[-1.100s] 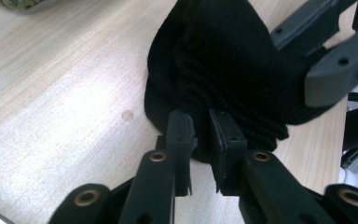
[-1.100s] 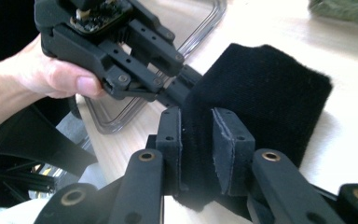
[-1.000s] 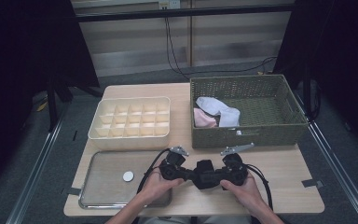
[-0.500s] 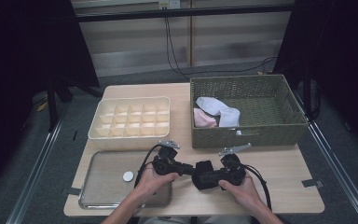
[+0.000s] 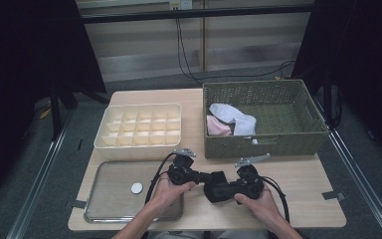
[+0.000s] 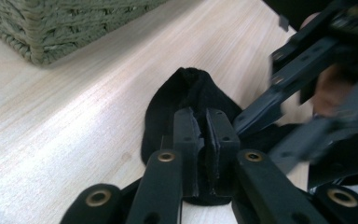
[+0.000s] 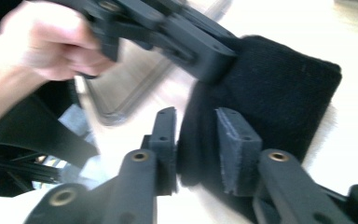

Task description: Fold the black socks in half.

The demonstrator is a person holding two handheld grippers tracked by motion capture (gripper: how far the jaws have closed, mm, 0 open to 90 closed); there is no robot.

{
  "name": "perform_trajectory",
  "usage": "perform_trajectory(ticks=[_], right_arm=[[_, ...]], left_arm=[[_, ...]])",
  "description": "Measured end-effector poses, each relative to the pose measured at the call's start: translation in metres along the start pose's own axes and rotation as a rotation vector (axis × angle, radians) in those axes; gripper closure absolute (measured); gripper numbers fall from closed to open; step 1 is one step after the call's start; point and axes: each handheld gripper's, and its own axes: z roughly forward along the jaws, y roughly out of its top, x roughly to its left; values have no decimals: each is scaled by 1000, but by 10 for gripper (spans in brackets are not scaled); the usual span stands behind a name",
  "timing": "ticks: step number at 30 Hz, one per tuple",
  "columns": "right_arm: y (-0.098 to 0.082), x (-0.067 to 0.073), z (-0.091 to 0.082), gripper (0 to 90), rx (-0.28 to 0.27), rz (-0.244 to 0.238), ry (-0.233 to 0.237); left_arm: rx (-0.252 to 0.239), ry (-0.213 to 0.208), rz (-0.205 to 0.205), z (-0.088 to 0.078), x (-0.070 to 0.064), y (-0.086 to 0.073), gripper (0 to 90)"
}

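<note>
Now you fold the black knit sock (image 5: 216, 187) at the counter's (image 5: 298, 174) 6 o'clock edge: left gripper (image 6: 204, 154) fingers have just clamped it, right gripper (image 7: 196, 149) fingers have just widened, straddling it loosely. Next, re-pinch rightward.

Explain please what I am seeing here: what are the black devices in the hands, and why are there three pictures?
A person holds two hand-held grippers, left gripper and right gripper, above a wooden table. One camera looks down from above; the other two ride on the grippers and look along their jaws. Both work on a black sock: the left jaws, which just closed, pinch it; the right jaws, just opening, stand around it. On the table also lie a woven basket with light clothes, a divided cream box and a metal tray.
</note>
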Motion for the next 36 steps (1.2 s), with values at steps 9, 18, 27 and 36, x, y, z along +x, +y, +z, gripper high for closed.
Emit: perform_trajectory(ticks=[9, 18, 27, 36], right_arm=[[-4, -1, -28, 738, -97, 31, 40], [-11, -7, -7, 797, 19, 38, -29], [-12, -7, -6, 797, 24, 29, -57], [-14, -7, -6, 832, 40, 31, -65]], left_arm=[[6, 32, 20, -3, 1, -4, 855], [2, 1, 1, -3, 2, -7, 642], [71, -23, -9, 1, 5, -12, 442], [113, -27, -4, 7, 6, -15, 411]])
